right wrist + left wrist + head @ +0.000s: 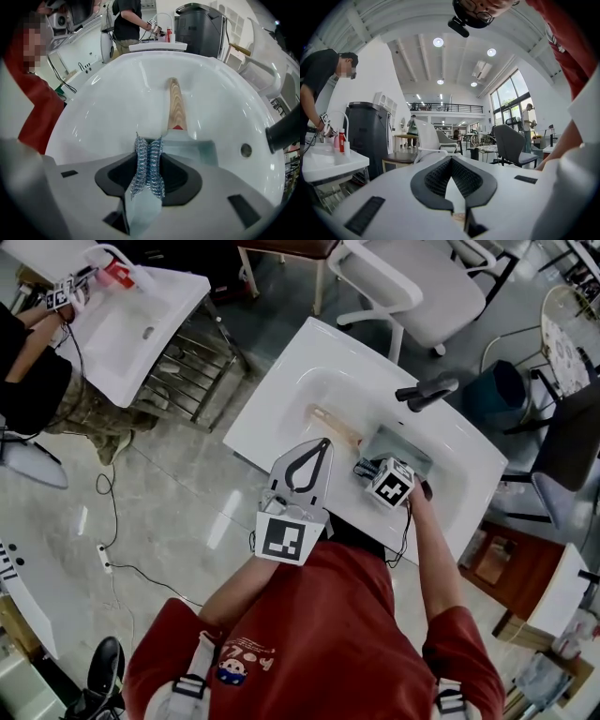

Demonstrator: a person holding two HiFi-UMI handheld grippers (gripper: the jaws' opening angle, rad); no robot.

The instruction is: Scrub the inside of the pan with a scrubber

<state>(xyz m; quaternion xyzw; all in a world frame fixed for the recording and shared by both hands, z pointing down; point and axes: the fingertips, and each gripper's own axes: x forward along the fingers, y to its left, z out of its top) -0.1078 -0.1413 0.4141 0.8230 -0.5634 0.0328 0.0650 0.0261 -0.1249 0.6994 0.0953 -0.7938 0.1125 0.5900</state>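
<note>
You're at the scrubbing step: your right gripper [149,140] clamps the scrubber [148,164] at the pan [199,150] in the sink [112,93], so press down inside and rub, while your left gripper [451,158], closed and empty, waits near-left.

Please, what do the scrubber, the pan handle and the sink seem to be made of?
The scrubber looks like steel wool: shiny coiled wire. The pan handle looks wooden: pale with grain lines. The sink seems glazed ceramic, perhaps plastic: glossy white, reflections.

Steel-mesh scrubber [147,161] pinched; pale-blue wooden-handled pan [197,147] beneath.
</note>
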